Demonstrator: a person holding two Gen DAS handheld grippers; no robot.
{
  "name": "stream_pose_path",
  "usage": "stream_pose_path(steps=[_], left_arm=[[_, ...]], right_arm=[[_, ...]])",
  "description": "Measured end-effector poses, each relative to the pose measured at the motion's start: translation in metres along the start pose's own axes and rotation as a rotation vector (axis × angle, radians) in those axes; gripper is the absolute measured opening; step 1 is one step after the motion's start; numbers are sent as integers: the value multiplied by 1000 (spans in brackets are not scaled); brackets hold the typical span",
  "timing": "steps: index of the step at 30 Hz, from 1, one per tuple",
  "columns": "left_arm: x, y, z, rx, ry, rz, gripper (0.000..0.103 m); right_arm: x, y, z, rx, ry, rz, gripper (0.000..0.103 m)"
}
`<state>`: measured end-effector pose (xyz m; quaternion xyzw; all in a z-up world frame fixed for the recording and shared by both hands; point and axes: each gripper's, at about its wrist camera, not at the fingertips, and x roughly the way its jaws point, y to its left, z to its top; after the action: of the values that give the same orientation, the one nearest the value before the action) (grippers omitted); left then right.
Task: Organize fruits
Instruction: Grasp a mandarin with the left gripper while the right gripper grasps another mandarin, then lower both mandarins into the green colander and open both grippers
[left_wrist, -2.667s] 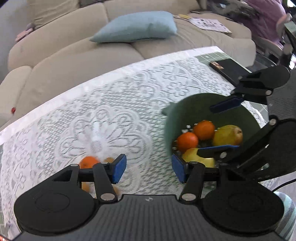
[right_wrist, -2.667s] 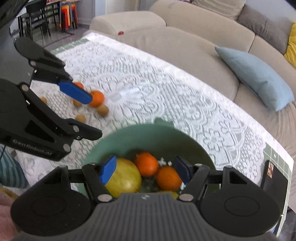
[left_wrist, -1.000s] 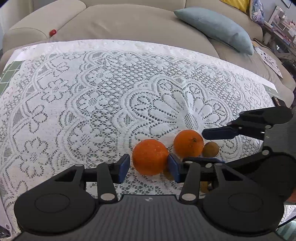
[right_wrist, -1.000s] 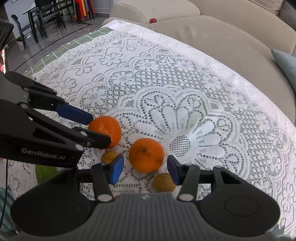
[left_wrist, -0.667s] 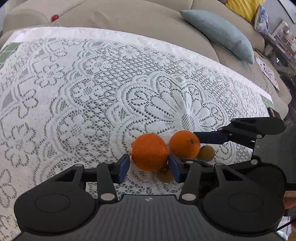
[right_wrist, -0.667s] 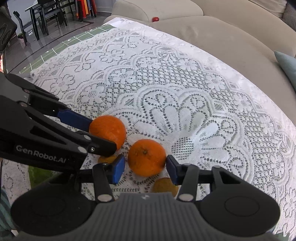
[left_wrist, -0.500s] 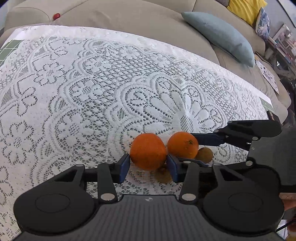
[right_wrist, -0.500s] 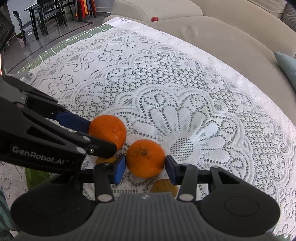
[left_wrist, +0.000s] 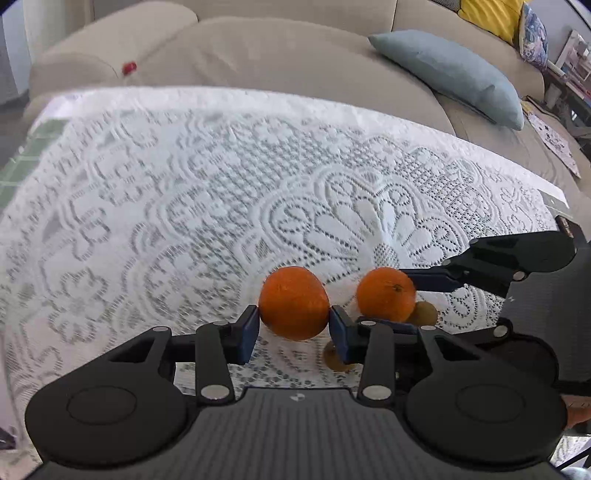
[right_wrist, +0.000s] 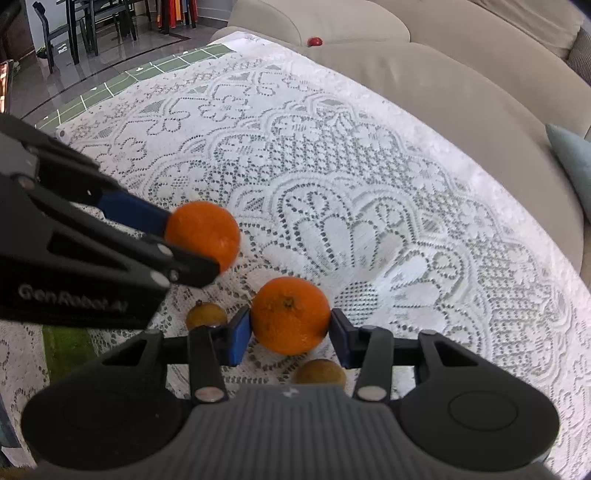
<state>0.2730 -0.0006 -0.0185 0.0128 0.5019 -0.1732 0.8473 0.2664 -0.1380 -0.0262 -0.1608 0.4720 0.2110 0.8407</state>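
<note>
Two oranges sit on the white lace tablecloth. My left gripper has the left orange between its blue pads, which touch both its sides while the jaws are still closing. The same orange shows blurred in the right wrist view between the left gripper's fingers. My right gripper is shut on the second orange, a pad pressed on each side. In the left wrist view this orange sits between the right gripper's fingers.
Two small brown fruits lie on the cloth just under the grippers. A green patch shows at the left edge. A beige sofa with a blue cushion runs behind the table. A dark flat object lies at the table's right edge.
Both grippers' jaws have narrowed onto their oranges, from a visible gap to pads touching the peel. The green fruit bowl seen earlier is out of view.
</note>
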Motion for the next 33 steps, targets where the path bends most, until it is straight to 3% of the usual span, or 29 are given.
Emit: stream_pose_path(steps=[8, 14, 20, 25, 33], left_arm=[[-27, -24, -3, 140, -18, 149, 46], [-45, -49, -16, 232, -16, 154, 45], [-64, -79, -27, 299, -42, 115, 44], [-75, -102, -33, 320, -79, 83, 44], [-88, -143, -37, 347, -71, -63, 44]], right_arm=[[-37, 1, -2, -28, 9, 25, 43], [-72, -3, -15, -38, 22, 52, 43], [-105, -10, -39, -35, 26, 85, 43], [-126, -20, -62, -28, 30, 64, 43], [-149, -43, -97, 0, 59, 31, 43]])
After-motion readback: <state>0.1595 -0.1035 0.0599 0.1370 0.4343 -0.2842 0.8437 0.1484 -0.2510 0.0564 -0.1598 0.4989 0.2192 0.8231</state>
